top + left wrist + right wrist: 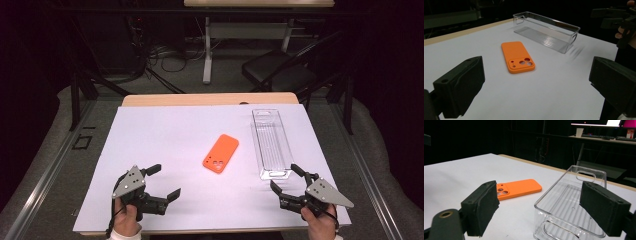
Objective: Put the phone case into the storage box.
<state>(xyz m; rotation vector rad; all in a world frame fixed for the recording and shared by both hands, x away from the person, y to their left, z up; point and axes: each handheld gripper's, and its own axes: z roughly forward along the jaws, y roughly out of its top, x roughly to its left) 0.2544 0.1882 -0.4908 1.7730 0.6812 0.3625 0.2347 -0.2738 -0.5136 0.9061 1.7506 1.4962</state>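
Phone case [221,153] just lies camera-side up mid tabletop [165,135], with the clear bin [270,144] close beside it. Left gripper [164,181] and right gripper [285,178] both sit near the front edge, jaws wide open, holding nothing.

One orange phone case [221,153], one clear plastic bin [271,143], two grippers: left gripper [163,182], right gripper [285,177].

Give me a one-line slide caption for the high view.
Two open hand-held grippers, left gripper and right gripper, flank an orange phone case and clear bin on a white table.
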